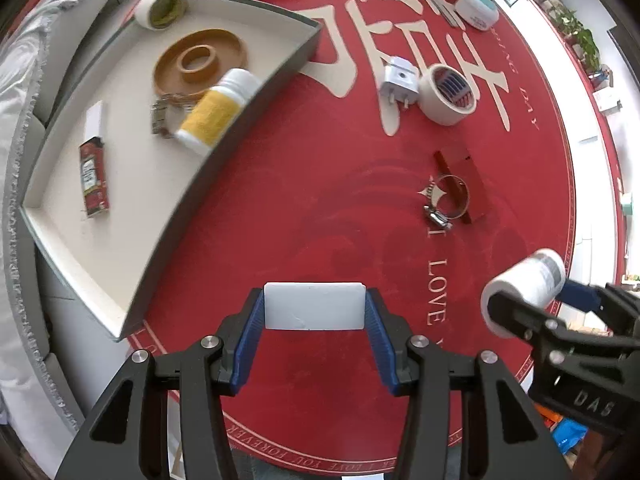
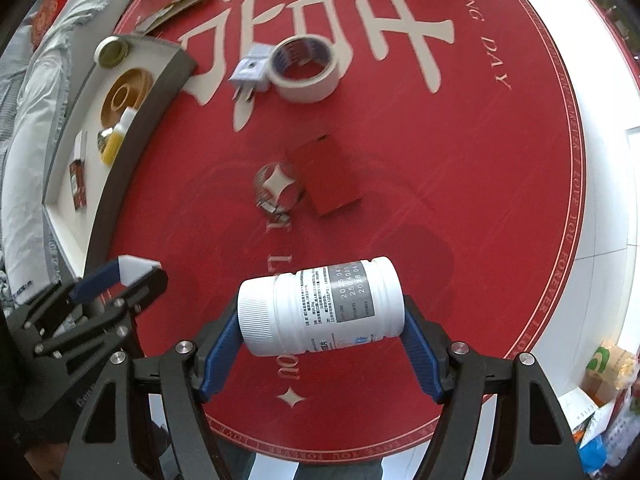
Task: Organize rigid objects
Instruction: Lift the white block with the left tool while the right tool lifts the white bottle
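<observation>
The left gripper (image 1: 315, 312) clamps a flat white block (image 1: 315, 306); the right gripper (image 2: 322, 320) pinches a white bottle (image 2: 320, 306) end to end — both above the red mat (image 1: 320, 184). At far left, the grey tray (image 1: 192, 184) holds a yellow-labelled bottle (image 1: 218, 110), brown ring dish (image 1: 200, 62), watch (image 1: 164, 114), lighter (image 1: 93, 174) and a tape roll (image 1: 160, 10).

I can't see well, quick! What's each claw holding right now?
Left gripper: closed on a flat white block.
Right gripper: closed on a white bottle, held sideways.
</observation>
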Tool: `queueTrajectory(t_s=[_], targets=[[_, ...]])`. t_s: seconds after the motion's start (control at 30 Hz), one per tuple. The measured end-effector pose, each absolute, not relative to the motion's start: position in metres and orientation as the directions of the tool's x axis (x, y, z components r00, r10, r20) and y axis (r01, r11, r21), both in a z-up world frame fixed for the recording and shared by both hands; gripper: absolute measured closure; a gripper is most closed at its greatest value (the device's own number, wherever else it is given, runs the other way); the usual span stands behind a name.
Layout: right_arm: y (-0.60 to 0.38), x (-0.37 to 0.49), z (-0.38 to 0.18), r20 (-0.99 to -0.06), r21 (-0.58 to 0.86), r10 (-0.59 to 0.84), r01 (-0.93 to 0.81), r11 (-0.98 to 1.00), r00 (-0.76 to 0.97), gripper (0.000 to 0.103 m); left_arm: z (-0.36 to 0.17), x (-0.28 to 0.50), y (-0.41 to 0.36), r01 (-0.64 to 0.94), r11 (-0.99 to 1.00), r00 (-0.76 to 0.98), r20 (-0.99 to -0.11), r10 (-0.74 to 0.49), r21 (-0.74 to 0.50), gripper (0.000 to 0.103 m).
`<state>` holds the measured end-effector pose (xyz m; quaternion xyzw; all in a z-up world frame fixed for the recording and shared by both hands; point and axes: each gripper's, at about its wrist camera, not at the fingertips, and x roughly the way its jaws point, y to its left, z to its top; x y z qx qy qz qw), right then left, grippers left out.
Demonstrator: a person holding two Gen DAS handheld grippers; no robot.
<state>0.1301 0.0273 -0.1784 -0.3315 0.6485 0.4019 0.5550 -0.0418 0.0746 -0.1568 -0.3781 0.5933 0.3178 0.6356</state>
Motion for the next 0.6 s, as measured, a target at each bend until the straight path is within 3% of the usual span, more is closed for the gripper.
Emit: queueTrajectory(t_s=[0.6], targets=[[0.039,0.077,-0.166,-0.986,0.155,0.015,-0.895,0.418,-0.163,0.028,-0.151,-0.085,0.099,-0.854,0.509,0.104,-0.994,-0.036,-0.108,0.050]])
